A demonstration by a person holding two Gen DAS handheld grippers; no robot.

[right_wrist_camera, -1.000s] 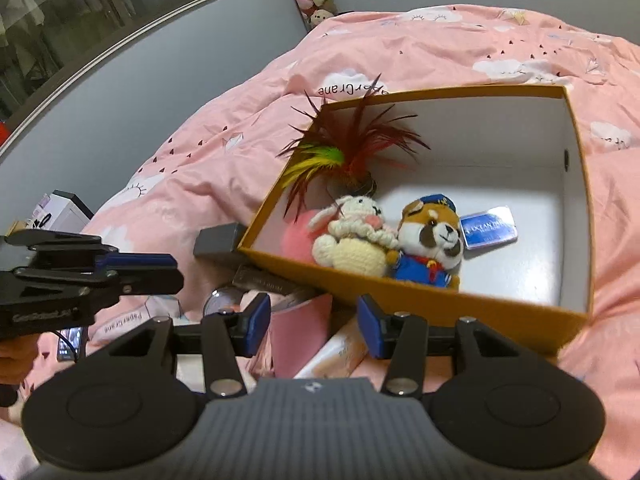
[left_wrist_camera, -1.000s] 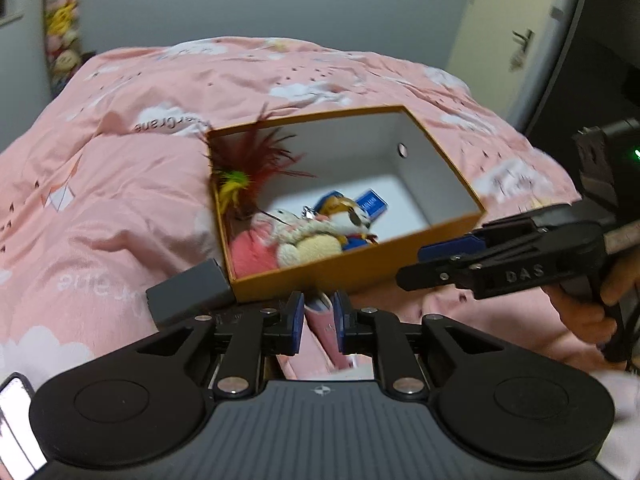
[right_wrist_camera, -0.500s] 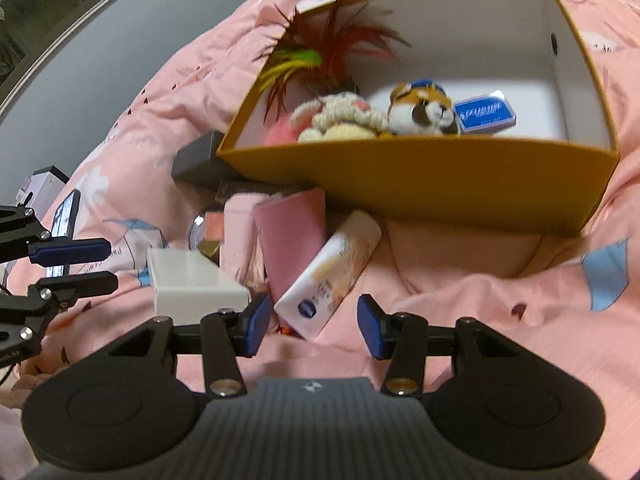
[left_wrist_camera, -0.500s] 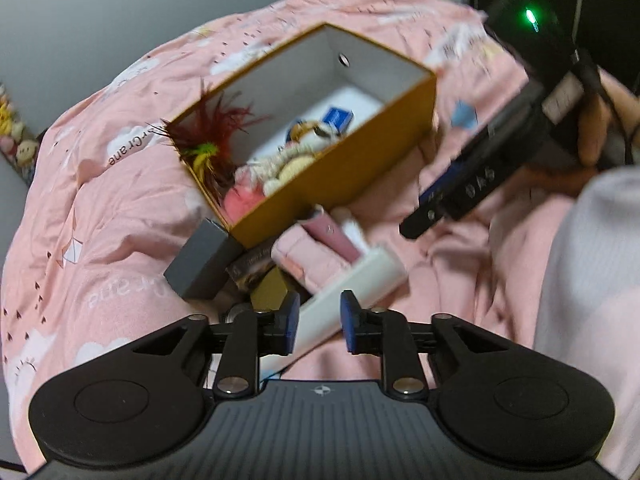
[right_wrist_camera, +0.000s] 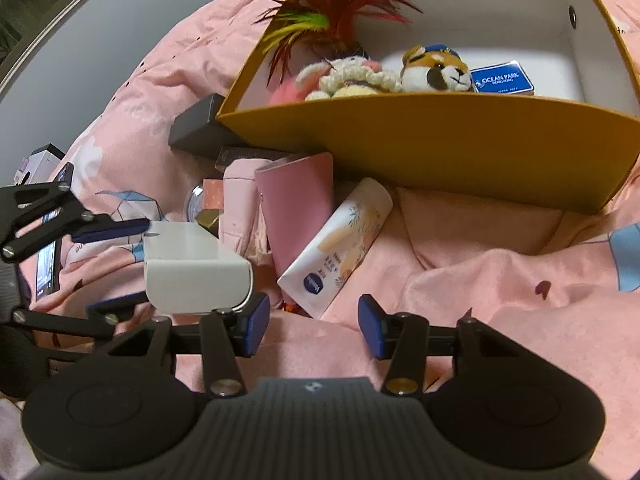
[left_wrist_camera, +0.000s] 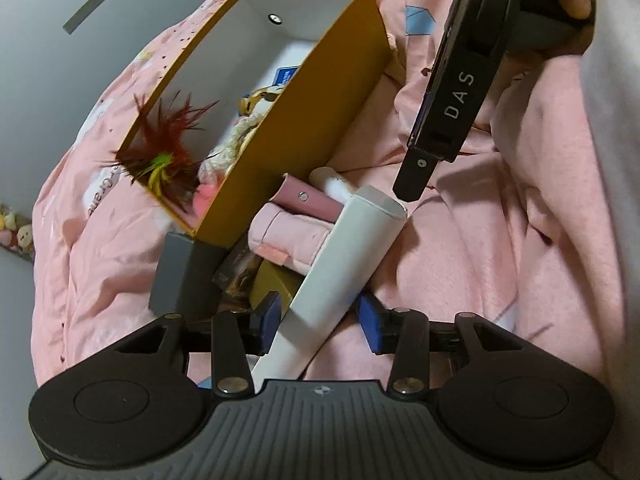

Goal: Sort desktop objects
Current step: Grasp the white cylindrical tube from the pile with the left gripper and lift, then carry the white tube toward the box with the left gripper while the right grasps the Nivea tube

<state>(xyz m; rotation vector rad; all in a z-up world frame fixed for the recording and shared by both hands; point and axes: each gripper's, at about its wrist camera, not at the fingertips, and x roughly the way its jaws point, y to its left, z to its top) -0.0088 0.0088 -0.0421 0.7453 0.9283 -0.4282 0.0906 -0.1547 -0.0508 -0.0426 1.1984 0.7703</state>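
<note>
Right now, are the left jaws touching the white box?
Cannot tell. In the left wrist view the left gripper, just opening, straddles the white box; no clear gap or contact shows at either pad.

Each fisheye camera sits just behind its own gripper's fingers, looking steeply down and close onto the pink bedding (left_wrist_camera: 500, 260). Both views share the orange box (left_wrist_camera: 312, 120) (right_wrist_camera: 460, 148) – upper left of the left-wrist frame, upper right of the right-wrist frame – and the white box (left_wrist_camera: 340, 276) (right_wrist_camera: 196, 268) near each lower centre.
</note>
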